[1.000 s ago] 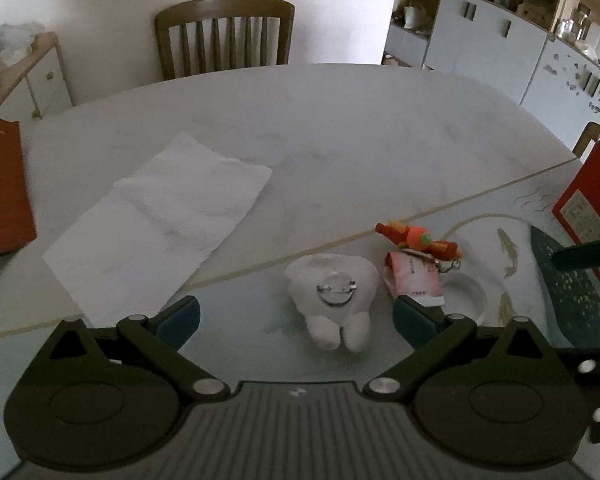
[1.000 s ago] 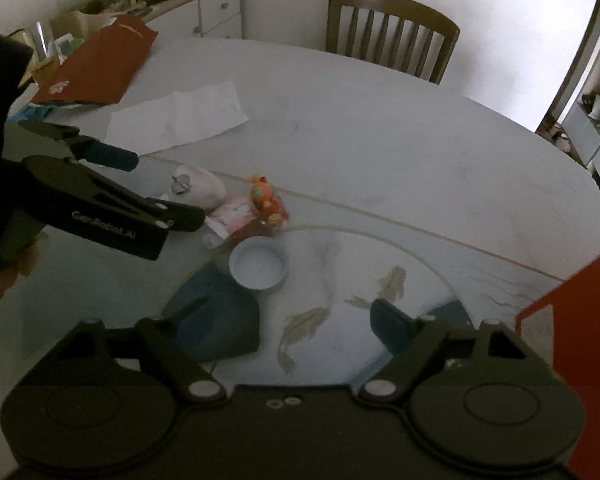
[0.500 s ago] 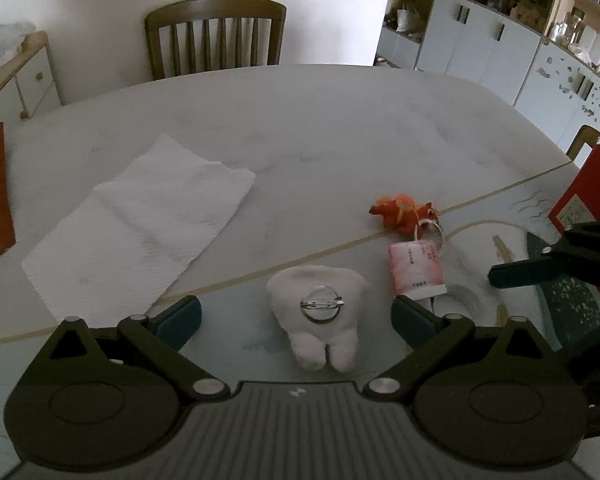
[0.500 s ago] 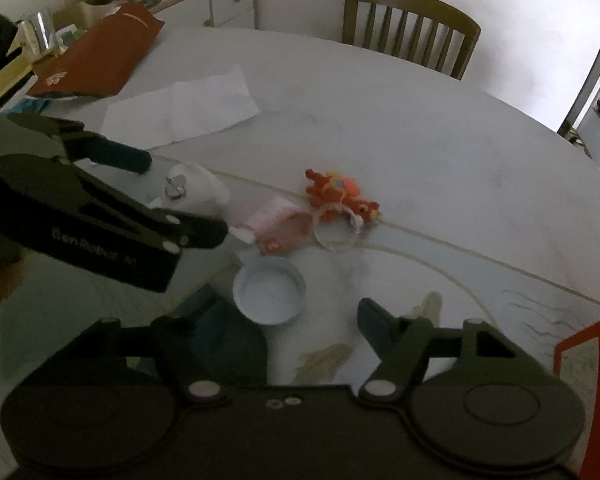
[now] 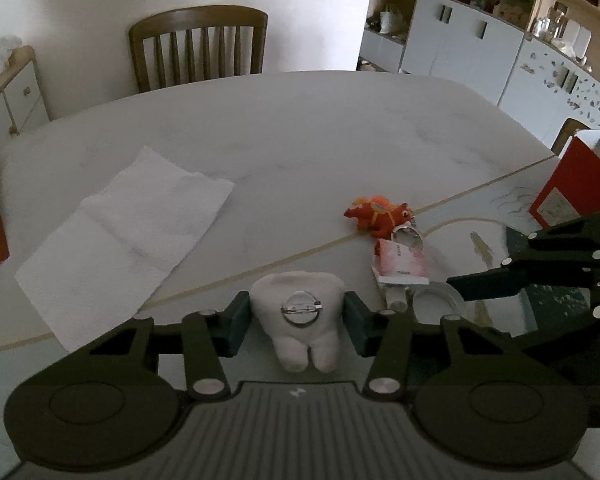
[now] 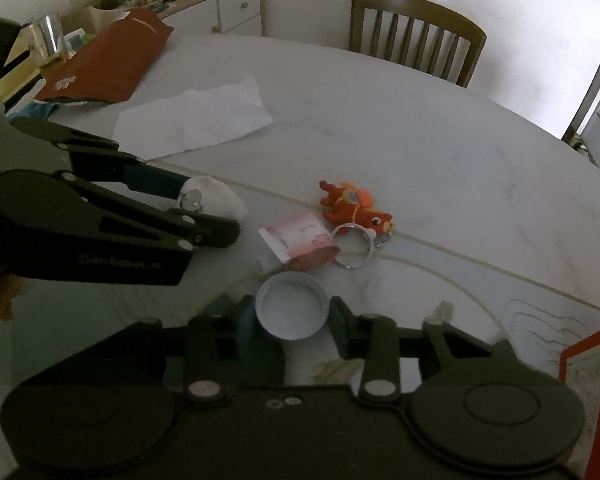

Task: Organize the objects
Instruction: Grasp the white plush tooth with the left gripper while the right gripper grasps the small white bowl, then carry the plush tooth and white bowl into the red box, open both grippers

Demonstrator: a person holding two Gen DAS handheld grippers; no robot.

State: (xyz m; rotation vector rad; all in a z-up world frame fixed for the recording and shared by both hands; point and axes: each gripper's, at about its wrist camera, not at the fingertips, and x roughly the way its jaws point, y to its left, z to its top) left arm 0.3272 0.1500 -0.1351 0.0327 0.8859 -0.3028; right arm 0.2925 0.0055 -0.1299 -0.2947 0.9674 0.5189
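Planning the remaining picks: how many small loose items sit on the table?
4: tooth plush between left jaws, white cap between right jaws, pink packet and dragon keychain beyond the cap.

Both tools go from wide open to closing in. Left tool (image 5: 296, 322): a second ago its jaws stand well apart of the tooth plush (image 5: 298, 316); now the pads sit right against its sides, jaws closing. Right tool (image 6: 290, 330): earlier the white cap (image 6: 291, 310) lies ahead of it on the bench; now the tool is lower and nearer, cap between the pads, jaws closing, contact on both sides unclear.
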